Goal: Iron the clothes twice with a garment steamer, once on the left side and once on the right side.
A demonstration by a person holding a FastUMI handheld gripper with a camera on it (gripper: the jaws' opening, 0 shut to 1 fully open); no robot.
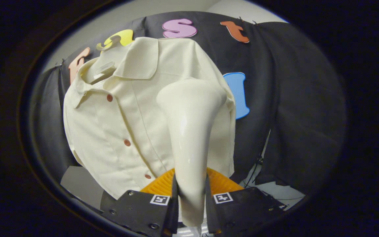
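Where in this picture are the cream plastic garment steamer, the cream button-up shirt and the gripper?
Cream plastic garment steamer (189, 131): gripper view, handle's middle.
Cream button-up shirt (110, 138): gripper view, front panel.
Gripper (191, 197): gripper view, between fingertips clamping steamer.

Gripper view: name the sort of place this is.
Probably a staged booth for recording ironing: a cream shirt hangs on a hanger before black cloth, and the gripper clamps a garment steamer.

Black cloth wall (294, 98), pale floor (285, 192)

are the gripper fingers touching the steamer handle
Touching: the gripper view shows both fingers of the gripper pressed against the steamer handle's sides.
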